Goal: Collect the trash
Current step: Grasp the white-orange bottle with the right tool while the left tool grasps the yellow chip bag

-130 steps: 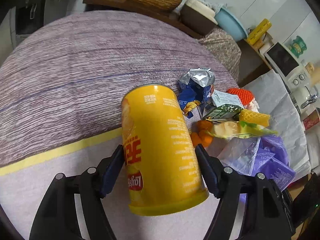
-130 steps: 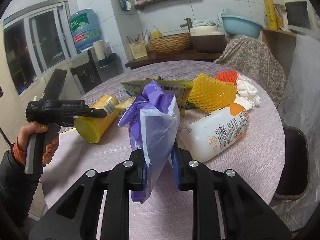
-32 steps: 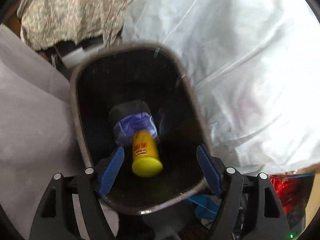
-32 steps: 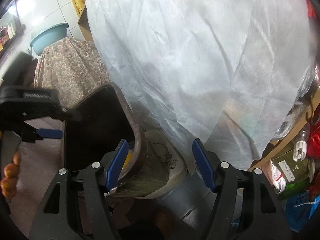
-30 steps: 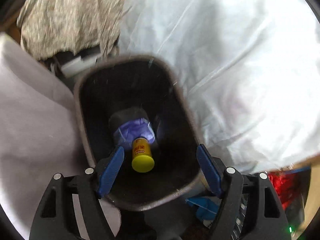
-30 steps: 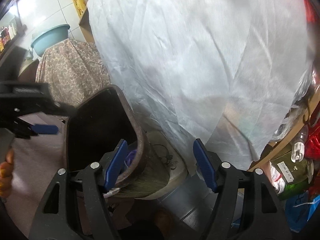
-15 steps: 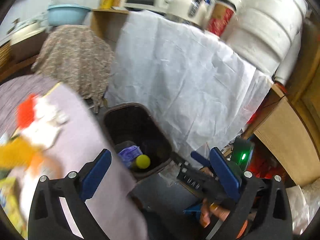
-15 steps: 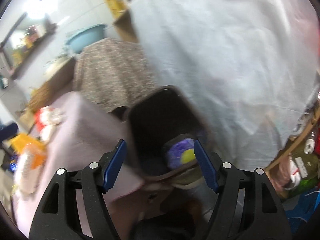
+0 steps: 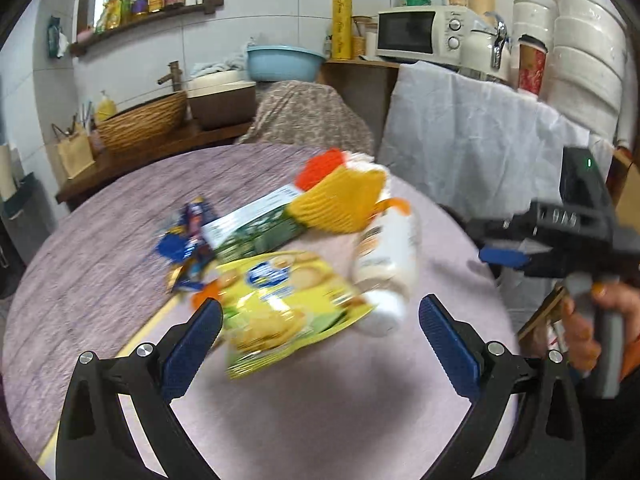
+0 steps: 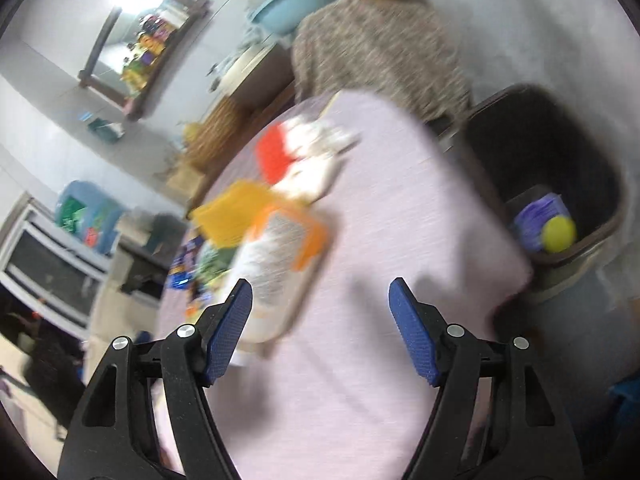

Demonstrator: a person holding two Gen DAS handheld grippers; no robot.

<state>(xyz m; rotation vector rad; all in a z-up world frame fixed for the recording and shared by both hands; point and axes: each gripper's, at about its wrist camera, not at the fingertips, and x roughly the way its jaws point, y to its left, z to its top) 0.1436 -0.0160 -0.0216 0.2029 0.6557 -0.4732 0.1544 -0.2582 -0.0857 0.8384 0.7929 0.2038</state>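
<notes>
Step in hand: selecting the next item. Left tool (image 9: 320, 334) and right tool (image 10: 320, 328) are both released and empty above the round purple-clothed worktop (image 9: 100, 264). The crinkly yellow foil snack bag (image 9: 284, 312) lies nearest; the smooth white plastic bottle (image 9: 386, 260) touches it. Next move: clamp the bag, carry it to the dark brown plastic bin (image 10: 560, 152)

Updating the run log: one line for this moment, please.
left gripper: open, empty, above yellow snack bag | right gripper: open, empty | bin: chip can, purple bag | table: white bottle
</notes>
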